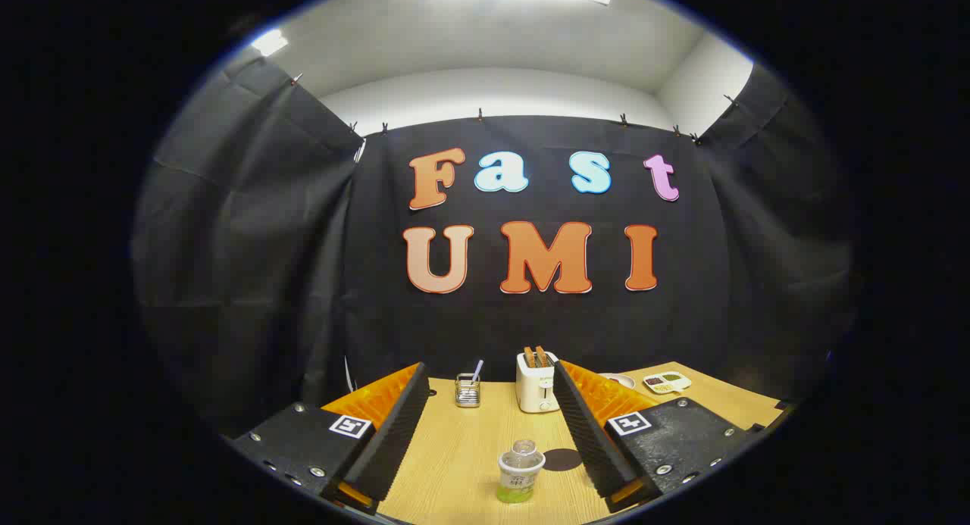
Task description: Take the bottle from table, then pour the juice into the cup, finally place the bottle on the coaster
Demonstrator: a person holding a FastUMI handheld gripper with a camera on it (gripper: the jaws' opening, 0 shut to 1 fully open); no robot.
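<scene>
Gripper view looks out over one light wooden table point(470, 464) with a smooth, pale grain, backed by a black cloth wall hung in soft folds. One gripper point(487, 419) reaches over the table; its two fingers point(394, 426) are long ribbed wedges spread wide apart, open and touching nothing, each mounted on a flat block bearing one square printed marker.

Far across the table, just left of the right finger's tip, stands one white boxy toaster point(536, 385) with two brown slices upright in its slots. Far right of it lies one white divided dish point(667, 382) with rounded corners, holding small heaps of dark and greenish bits. One round white plate point(620, 379) sits between toaster and dish, partly hidden by the right finger. Left of the toaster is one small wire-mesh holder point(467, 391), square and metallic, with a thin utensil leaning out of it.

One bottle point(520, 472), small and plastic, stands upright on the near table between the fingers, apart from both: clear neck and top, white label band, pale green base. Its round shadow falls to the right.
</scene>
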